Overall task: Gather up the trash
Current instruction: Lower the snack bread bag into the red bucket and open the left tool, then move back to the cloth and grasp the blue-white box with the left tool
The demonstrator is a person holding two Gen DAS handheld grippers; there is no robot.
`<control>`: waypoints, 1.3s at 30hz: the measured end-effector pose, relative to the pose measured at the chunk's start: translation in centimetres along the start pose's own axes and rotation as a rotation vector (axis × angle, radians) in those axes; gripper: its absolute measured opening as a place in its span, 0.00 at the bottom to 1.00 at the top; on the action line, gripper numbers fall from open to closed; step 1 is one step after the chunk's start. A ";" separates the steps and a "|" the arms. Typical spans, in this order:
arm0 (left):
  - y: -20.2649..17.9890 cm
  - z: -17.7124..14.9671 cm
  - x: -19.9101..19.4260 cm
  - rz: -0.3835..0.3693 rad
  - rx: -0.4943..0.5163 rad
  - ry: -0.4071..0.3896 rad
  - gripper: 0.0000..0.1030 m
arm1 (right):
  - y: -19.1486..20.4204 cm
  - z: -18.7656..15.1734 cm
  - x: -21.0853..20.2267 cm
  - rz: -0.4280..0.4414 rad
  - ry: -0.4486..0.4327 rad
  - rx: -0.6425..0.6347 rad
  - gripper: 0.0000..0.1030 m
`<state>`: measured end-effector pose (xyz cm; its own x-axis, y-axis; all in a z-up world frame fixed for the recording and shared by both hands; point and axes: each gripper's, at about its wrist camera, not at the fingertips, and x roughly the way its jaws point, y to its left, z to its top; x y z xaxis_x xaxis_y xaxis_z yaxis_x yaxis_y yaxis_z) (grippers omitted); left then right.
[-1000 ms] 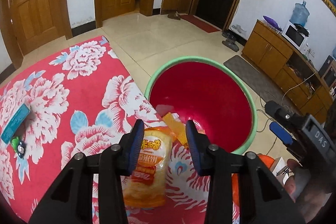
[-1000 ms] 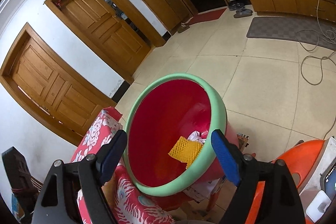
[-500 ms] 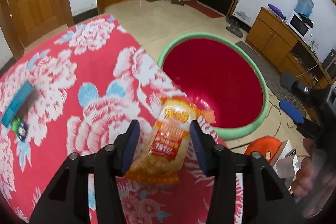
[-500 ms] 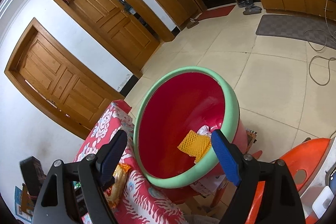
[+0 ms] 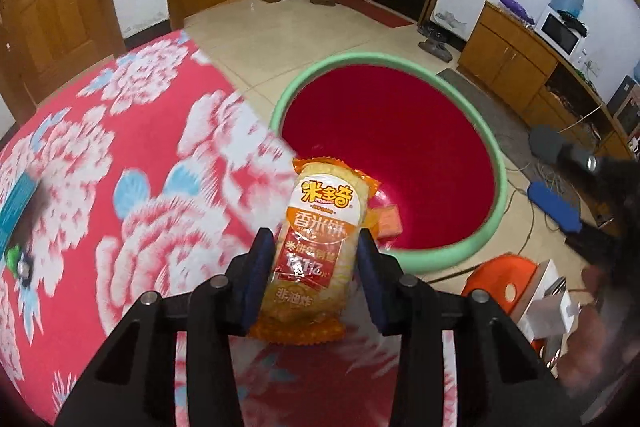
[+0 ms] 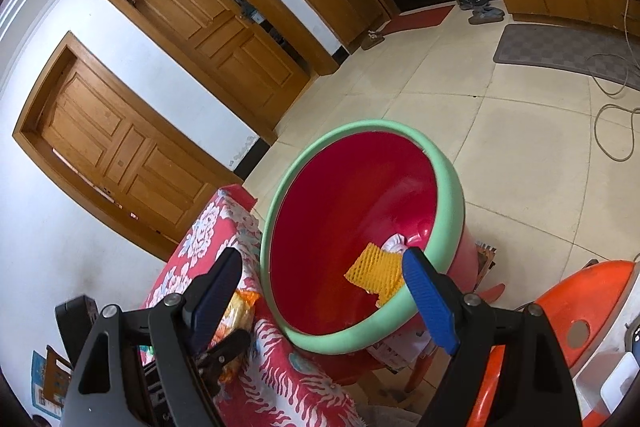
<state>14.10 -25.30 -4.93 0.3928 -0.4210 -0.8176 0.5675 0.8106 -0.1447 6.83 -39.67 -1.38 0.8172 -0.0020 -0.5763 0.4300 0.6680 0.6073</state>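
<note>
Nearest the left camera, the left tongs (image 5: 316,267) are clamped on an orange-and-yellow plastic rice cracker packet (image 5: 318,251), the blue pads pressing its two long sides; the packet stands upright, lifted above the red floral-cloth tabletop (image 5: 132,155), its top edge overlapping the near rim of the bin in this view. Just beyond it sits the round red plastic trash bin with a pale green rim (image 5: 400,155), standing beside the tabletop's edge, with a small orange scrap visible low inside. At the far left of the tabletop lie a teal flat card-like item (image 5: 16,203) and a small green object (image 5: 16,259). From the right camera, the right tongs (image 6: 320,291) hang spread wide with nothing between them, framing the bin, where a yellow waffle-textured foam piece (image 6: 376,273) and a white crumpled wad (image 6: 396,243) rest at the bottom. Farther off are cream floor tiles (image 6: 520,147) and brown wooden doors (image 6: 120,147).
</note>
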 end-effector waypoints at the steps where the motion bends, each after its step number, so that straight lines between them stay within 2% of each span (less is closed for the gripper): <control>1: -0.5 0.6 0.0 -0.011 0.004 -0.013 0.41 | -0.3 0.2 -0.1 -0.002 -0.007 0.011 0.82; 9: -3.0 4.0 0.7 -0.015 0.060 -0.068 0.42 | -2.3 0.8 -0.5 -0.034 -0.025 0.081 0.82; 11: -3.1 4.4 0.6 -0.015 0.058 -0.074 0.53 | -2.4 0.9 -0.7 -0.038 -0.031 0.084 0.82; 16: -2.4 4.3 0.1 -0.005 0.031 -0.081 0.54 | -2.4 0.9 -0.8 -0.029 -0.028 0.078 0.82; 29: 2.8 2.3 -3.8 0.056 -0.077 -0.131 0.54 | 1.0 -0.2 -0.9 0.014 0.015 -0.001 0.82; 39: 9.0 0.4 -6.6 0.148 -0.155 -0.161 0.54 | 4.4 -1.5 -1.8 0.031 0.020 -0.071 0.82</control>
<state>16.89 -15.39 -0.62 0.5800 -0.3428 -0.7390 0.3827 0.9155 -0.1243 6.68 -35.60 1.46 0.8214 0.0335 -0.5694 0.3763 0.7184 0.5851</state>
